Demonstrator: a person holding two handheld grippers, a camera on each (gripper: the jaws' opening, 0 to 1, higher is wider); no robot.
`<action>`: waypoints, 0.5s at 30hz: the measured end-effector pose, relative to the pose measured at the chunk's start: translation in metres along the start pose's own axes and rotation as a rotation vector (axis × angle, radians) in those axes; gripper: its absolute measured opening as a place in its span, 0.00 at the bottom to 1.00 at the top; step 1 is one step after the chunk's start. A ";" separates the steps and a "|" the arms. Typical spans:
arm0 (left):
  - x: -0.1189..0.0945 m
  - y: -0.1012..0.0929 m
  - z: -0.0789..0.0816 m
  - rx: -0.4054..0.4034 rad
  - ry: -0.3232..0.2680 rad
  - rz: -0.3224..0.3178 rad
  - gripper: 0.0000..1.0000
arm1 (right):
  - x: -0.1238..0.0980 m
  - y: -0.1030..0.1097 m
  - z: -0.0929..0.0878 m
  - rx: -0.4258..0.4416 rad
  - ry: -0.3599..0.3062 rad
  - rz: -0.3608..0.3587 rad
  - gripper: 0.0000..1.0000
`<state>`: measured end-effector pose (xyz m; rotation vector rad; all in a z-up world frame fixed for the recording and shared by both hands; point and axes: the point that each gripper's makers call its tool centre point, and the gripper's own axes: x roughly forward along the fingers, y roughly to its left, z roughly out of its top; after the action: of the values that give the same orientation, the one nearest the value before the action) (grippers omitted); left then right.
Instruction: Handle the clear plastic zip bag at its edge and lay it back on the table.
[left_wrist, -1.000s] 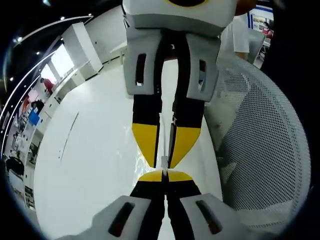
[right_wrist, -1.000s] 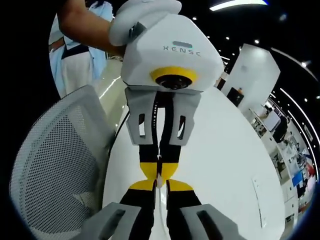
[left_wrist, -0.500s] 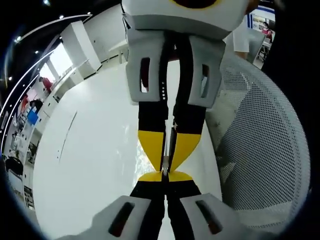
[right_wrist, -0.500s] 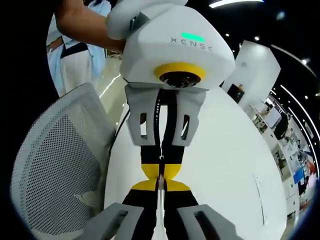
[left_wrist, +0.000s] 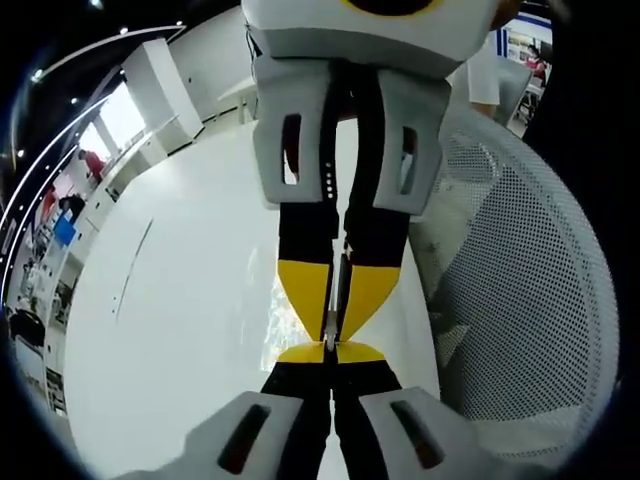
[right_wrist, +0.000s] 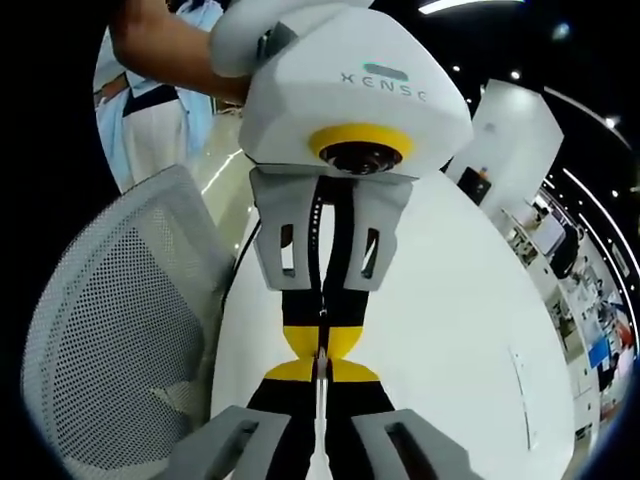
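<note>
left gripper (left_wrist: 329, 347) and right gripper (right_wrist: 320, 368) meet tip to tip, both clamped on the bag (left_wrist: 283, 318) edge above the white worktop (left_wrist: 170, 320), mesh chair (left_wrist: 520, 290) beside

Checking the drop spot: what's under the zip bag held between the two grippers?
Under the zip bag lies the white table, with a mesh chair beside it. The grippers hide the stretch directly beneath.

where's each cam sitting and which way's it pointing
Left gripper view: rides the left gripper, looking along its jaws at the right gripper, tip to tip over the white table.
Right gripper view: rides the right gripper, facing the left gripper and a person's forearm.
Shared: zip bag edge, mesh chair.
</note>
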<state>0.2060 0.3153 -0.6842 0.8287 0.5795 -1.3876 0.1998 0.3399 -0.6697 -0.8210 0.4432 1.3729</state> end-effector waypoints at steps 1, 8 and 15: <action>0.000 0.000 0.000 0.003 0.000 -0.001 0.00 | 0.000 0.000 0.000 0.003 0.000 0.001 0.00; 0.000 0.000 0.000 0.001 -0.002 0.001 0.00 | 0.000 0.000 0.000 0.009 -0.001 0.004 0.00; 0.000 -0.001 -0.002 -0.007 -0.009 0.000 0.00 | 0.000 0.001 -0.001 0.014 -0.005 0.006 0.00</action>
<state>0.2053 0.3170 -0.6853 0.8173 0.5770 -1.3877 0.1989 0.3392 -0.6709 -0.8052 0.4515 1.3753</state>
